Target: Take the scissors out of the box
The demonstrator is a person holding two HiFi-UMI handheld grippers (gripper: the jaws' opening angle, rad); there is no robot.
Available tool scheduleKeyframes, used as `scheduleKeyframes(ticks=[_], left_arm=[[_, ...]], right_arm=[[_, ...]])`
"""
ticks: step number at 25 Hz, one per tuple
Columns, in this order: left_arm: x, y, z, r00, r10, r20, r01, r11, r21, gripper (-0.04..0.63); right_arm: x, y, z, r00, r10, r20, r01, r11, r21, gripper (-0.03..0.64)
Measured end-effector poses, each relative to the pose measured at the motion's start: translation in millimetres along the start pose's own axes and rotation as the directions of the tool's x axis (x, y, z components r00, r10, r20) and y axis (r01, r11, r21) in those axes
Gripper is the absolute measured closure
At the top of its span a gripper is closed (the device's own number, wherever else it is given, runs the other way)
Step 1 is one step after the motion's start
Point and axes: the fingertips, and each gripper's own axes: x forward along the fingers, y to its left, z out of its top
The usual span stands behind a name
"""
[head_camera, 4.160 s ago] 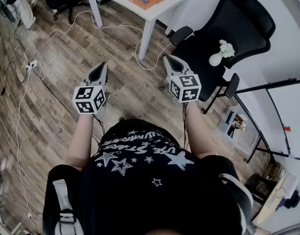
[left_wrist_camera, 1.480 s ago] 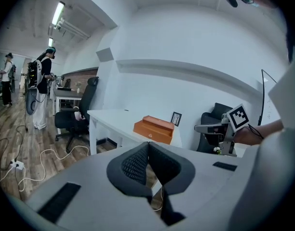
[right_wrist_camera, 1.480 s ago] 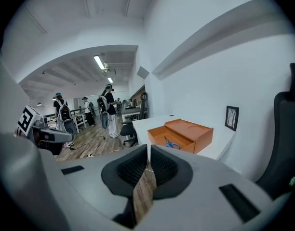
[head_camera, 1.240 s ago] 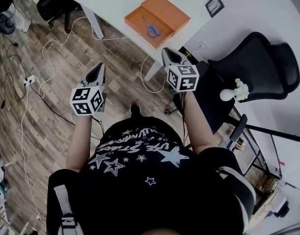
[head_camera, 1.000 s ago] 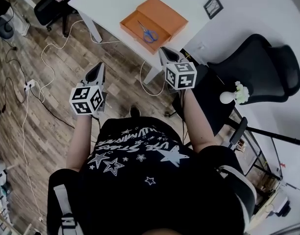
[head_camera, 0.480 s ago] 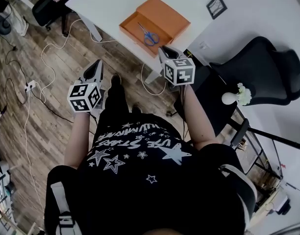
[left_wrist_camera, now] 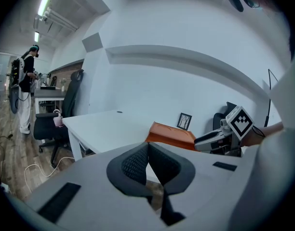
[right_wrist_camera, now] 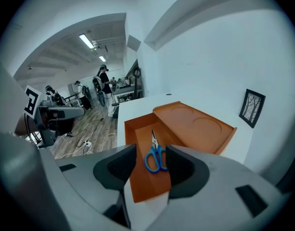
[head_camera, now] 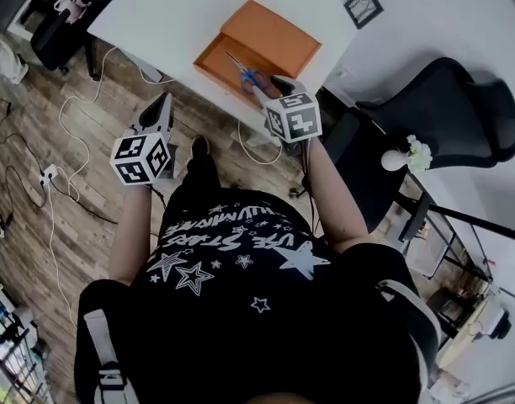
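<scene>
An open orange box point(head_camera: 214, 60) lies on the white table point(head_camera: 173, 15), its lid point(head_camera: 273, 36) beside it. Blue-handled scissors point(head_camera: 247, 76) lie flat inside the box. My right gripper point(head_camera: 269, 89) hovers at the box's near edge. In the right gripper view its jaws point(right_wrist_camera: 151, 163) are opening with nothing between them, and the scissors point(right_wrist_camera: 156, 155) show beyond the gap. My left gripper point(head_camera: 161, 105) hangs over the floor short of the table, left of the box. Its jaws point(left_wrist_camera: 147, 149) are shut and empty, pointing at the table edge and the box point(left_wrist_camera: 170, 134).
A small framed picture point(head_camera: 362, 5) stands on the table by the wall. A black office chair point(head_camera: 443, 108) holding a white vase of flowers point(head_camera: 405, 154) is at the right. Cables point(head_camera: 72, 116) trail over the wood floor. Several people stand far back in the room point(right_wrist_camera: 101, 88).
The person has stepped toward the table, so the box now lies closer. Both grippers moved forward; the right one now reaches the box's near edge.
</scene>
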Motion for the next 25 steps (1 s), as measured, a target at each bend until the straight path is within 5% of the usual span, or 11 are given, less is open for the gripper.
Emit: scheduleKeyframes(ticks=[9,16,25], left_arm=[[91,66,45,0.993,-0.109,-0.051,0.11,0.994,0.012,0.577],[137,93,52,0.979,-0.176,-0.103,0.177,0.984,-0.001,0.577],[177,119,61,0.96,-0.243,-0.141,0.244,0.97,-0.007,0.577]], right_arm=[[81,-5,19,0.975,-0.077,-0.207,0.052,0.991,-0.124,0.402],[112,-10,6,0.911,-0.122,-0.395,0.047,0.98,-0.195,0.402],[132,-23,8,0.84,-0.198,-0.505,0.075,0.964,-0.253,0.402]])
